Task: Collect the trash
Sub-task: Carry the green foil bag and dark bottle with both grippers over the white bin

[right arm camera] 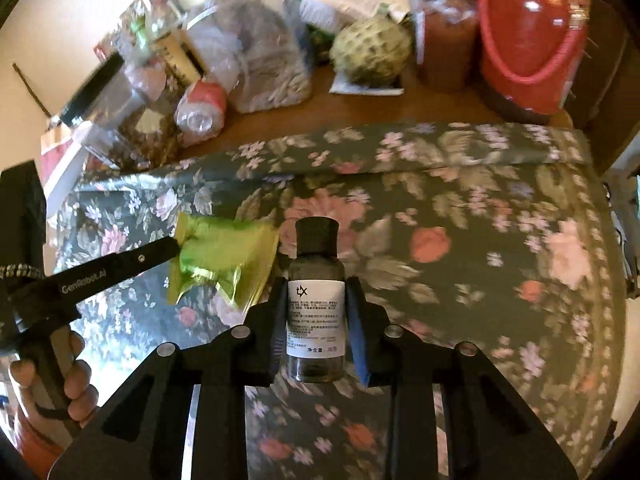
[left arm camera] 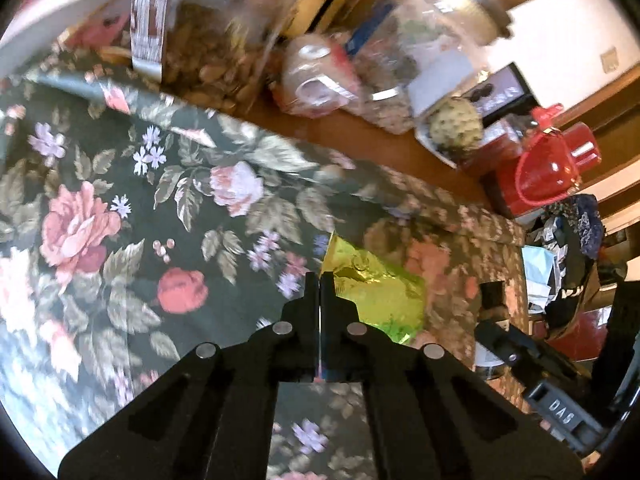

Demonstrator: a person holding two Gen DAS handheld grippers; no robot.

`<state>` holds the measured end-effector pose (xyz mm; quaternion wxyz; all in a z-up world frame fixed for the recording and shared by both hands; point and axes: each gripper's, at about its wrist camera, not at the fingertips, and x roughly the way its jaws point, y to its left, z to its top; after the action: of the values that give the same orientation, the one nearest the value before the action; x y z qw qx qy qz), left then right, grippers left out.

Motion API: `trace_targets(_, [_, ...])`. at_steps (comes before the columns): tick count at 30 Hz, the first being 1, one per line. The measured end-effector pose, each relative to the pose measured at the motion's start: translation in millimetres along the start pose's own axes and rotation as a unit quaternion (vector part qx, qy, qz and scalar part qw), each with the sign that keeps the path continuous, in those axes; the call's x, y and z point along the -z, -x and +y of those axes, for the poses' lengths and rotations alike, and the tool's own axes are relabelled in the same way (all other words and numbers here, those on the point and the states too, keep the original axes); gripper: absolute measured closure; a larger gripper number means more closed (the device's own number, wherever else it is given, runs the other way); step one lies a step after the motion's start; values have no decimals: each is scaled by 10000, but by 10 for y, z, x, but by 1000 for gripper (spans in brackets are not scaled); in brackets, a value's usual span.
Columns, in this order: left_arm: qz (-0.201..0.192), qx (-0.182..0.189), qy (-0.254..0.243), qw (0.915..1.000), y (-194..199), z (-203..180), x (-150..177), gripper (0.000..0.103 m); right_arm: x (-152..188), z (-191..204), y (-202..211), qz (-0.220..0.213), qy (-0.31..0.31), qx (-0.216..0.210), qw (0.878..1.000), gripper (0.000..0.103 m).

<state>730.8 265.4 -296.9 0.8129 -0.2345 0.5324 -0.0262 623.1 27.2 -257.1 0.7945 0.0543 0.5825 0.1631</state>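
A crumpled green-yellow foil wrapper lies on the floral cloth. My left gripper is shut, its fingertips pressed together on the wrapper's near edge. The right wrist view shows that gripper coming in from the left, its tip pinching the wrapper's corner, with a person's hand on the handle. My right gripper is shut on a small dark bottle with a black cap and white label, held upright between the pads above the cloth.
Beyond the cloth a wooden tabletop is crowded: a bumpy green fruit, a red plastic container, clear bags of nuts, a lying bottle and a glass jar.
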Motion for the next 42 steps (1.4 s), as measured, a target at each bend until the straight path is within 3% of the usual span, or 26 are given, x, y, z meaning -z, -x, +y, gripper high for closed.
trace_targets(7, [-408, -195, -244, 9987, 442, -389, 207, 103, -90, -214, 407, -341, -39, -47, 9994, 77])
trace_targets(11, [-717, -337, -423, 9960, 748, -636, 374, 103, 28, -378, 737, -529, -22, -111, 9985, 77])
trace_targets(16, [-1259, -572, -537, 9889, 1168, -979, 717, 103, 206, -525, 1067, -761, 166, -279, 9966, 77])
trace_targets(27, [-2245, -708, -390, 9711, 2064, -1592, 1594, 103, 578, -759, 1822, -1145, 768, -630, 9884, 77])
trace_targets(37, [-2576, -594, -646, 9623, 2638, -1718, 2158, 103, 1027, -575, 2411, -1668, 852, -807, 9790, 77])
trace_targets(42, [-2641, -424, -865, 9597, 2934, -1608, 2494, 103, 1434, -362, 2698, -1956, 750, -751, 9749, 77])
